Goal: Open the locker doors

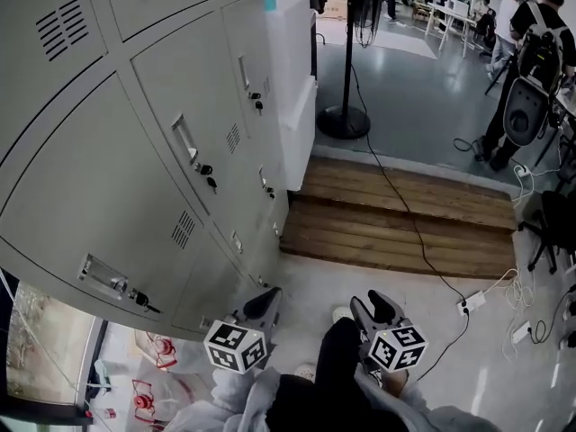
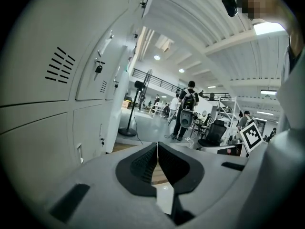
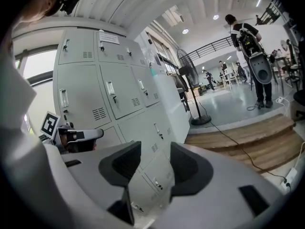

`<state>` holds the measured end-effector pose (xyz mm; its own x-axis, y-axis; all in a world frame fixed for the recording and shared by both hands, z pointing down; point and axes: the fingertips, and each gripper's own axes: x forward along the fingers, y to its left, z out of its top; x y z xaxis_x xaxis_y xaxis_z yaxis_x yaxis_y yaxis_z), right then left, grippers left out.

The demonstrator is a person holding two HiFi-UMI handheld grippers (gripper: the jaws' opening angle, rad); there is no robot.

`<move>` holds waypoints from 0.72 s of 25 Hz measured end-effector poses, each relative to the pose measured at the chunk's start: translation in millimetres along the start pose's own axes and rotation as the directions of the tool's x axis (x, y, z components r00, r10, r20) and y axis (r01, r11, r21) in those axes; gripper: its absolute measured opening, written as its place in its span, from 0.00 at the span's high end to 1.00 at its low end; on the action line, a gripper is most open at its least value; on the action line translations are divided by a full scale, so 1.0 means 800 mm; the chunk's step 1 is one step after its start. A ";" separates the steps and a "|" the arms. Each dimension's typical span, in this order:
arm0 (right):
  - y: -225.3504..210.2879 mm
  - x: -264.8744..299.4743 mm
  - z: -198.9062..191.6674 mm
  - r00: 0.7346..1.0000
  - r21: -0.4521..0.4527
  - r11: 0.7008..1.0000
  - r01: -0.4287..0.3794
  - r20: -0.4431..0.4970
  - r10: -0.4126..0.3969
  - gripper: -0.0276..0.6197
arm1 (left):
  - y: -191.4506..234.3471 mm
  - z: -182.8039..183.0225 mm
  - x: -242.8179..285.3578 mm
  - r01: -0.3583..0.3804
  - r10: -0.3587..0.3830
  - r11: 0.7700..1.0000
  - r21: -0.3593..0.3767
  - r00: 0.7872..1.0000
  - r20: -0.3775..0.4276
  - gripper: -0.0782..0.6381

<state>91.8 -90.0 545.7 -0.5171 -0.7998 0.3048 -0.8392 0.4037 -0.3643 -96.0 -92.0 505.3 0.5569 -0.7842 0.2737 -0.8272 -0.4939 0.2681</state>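
Locker doors: all shut, grey metal, in a bank that fills the left of the head view. Each has a slotted vent and a recessed handle, and small keys hang in several locks. Writing: one white paper label is stuck on an upper door in the right gripper view, its print too small to read. No brand or number can be made out on any door. Left gripper sits low, close beside the bottom row of lockers. In its own view the jaws are pressed together with nothing between them and point along the locker row toward the hall. Right gripper sits low and further out from the lockers. Its jaws stand moderately apart and empty, with lower locker doors seen through the gap. The left cube and right cube carry black-and-white square patterns, no letters. A white cabinet stands against the far end of the lockers. Beyond it stands a fan stand, and a black cable crosses a wooden step to a power strip. A person with a backpack stands well away.
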 end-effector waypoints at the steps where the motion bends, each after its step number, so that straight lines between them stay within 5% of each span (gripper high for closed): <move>1: -0.004 0.011 0.006 1.000 -0.004 1.000 -0.013 -0.001 0.013 0.69 | 0.006 0.005 0.008 -0.013 0.013 1.000 0.000 1.000 0.007 0.87; 18: -0.077 0.169 0.113 0.980 -0.057 0.980 -0.192 -0.067 0.189 0.69 | 0.076 0.071 0.141 -0.191 0.194 0.979 -0.065 0.980 0.051 0.87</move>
<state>89.1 -263.1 529.8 -0.6762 -0.6775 0.2893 -0.7322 0.5747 -0.3656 -87.9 -232.2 500.4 0.3812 -0.8832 0.2733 -0.9115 -0.3096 0.2709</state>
